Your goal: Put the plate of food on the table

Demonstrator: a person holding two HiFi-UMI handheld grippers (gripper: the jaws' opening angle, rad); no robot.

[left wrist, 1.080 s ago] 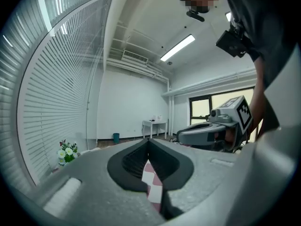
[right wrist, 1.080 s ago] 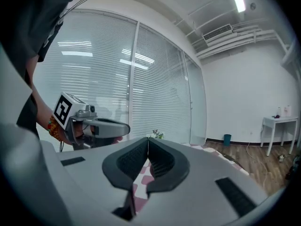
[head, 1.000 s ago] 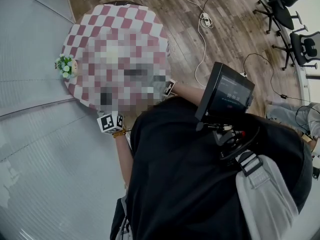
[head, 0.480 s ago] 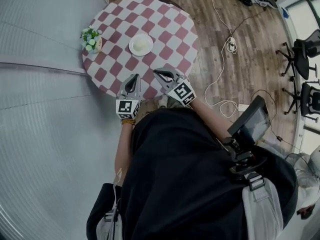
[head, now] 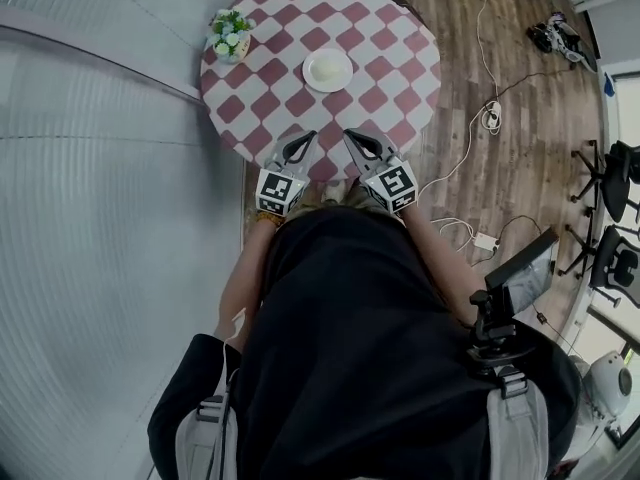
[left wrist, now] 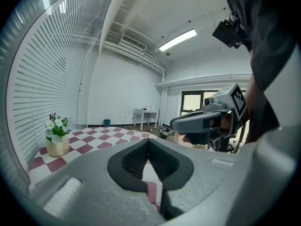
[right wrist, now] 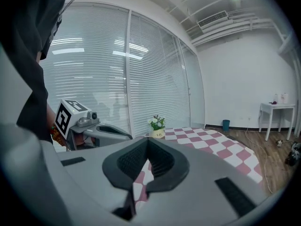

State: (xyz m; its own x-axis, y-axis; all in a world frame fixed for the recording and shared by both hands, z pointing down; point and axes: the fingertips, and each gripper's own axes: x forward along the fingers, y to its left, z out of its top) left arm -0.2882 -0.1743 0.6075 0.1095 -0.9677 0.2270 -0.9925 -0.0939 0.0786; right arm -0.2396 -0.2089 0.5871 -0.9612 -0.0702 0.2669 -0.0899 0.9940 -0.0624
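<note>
Both tools were pinched together and empty. The left tool (left wrist: pixel 148 141) had its grey ribbed jaws meeting at the tips, and through the lens-shaped slot behind them only chequered cloth showed. The right tool (right wrist: pixel 147 141) stood the same way. In the head view they hung side by side over the near edge of the round bench (head: pixel 395 43), which was covered in a red-and-white chequered cloth. Their tips pointed in toward its middle, apart from each other and touching nothing that I could see.

Well beyond the tips, near the centre of the bench, sat the white round plate (head: pixel 328 70) with a pale mound of food on it. It lay flat on the cloth and free of either tool. A small pot of white and green flowers (head: pixel 230 34) stood by the far left rim, well apart from the plate.

Judged from that, the plate was already set down, so the step in hand looked like clearing away. The clean way was to lift both tools a little and draw them straight back toward the body. That would keep the tips off the cloth, since a snagged cloth could slide the plate or tip the flowers. Jaws held together suited this, with nothing open to catch. The plate lay well in from the rim, so no further nudge seemed needed. A white plug block and cable (head: pixel 490 118) lay on the brown wooden plank floor (head: pixel 520 168) to the right, worth minding on any step back
</note>
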